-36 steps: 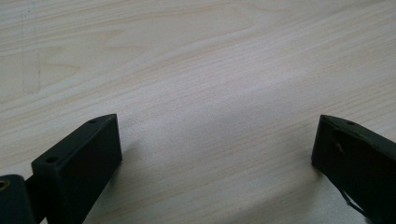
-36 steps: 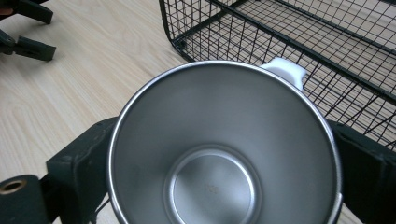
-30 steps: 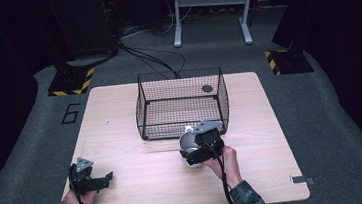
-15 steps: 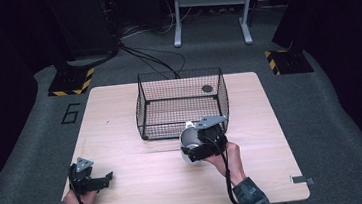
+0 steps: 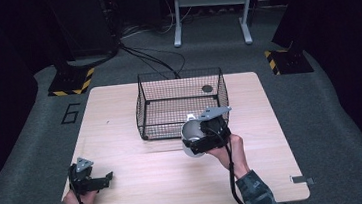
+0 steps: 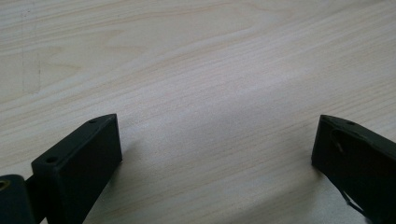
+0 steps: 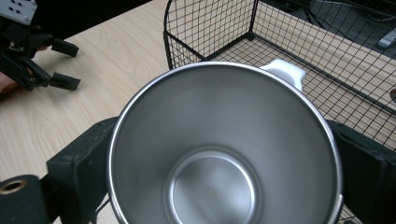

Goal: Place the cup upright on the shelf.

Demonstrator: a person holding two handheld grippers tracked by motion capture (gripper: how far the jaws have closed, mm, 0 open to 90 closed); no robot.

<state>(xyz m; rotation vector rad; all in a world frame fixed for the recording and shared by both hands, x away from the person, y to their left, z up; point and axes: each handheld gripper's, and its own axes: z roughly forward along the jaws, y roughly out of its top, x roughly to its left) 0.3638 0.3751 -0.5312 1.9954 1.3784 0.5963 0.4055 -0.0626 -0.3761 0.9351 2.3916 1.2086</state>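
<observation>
A steel cup (image 7: 224, 154) with a white handle (image 7: 285, 71) sits between the jaws of my right gripper (image 5: 200, 141), which is shut on it. In the high view the cup (image 5: 190, 133) is lifted and tipped, just in front of the black wire basket (image 5: 181, 102). The cup's inside looks empty. My left gripper (image 5: 99, 182) rests low over the table's front left corner, open, with bare wood (image 6: 210, 116) between its jaws. It also appears far off in the right gripper view as the left gripper (image 7: 56, 63).
The wire basket stands mid-table, open on top, with a small dark disc (image 5: 207, 88) inside at its far right. The wooden table (image 5: 120, 118) ends in dark floor on all sides. Cables and stands lie beyond the far edge.
My right gripper has carried the cup slightly right and up, closer to the basket's front edge. The left gripper has stayed in place.
</observation>
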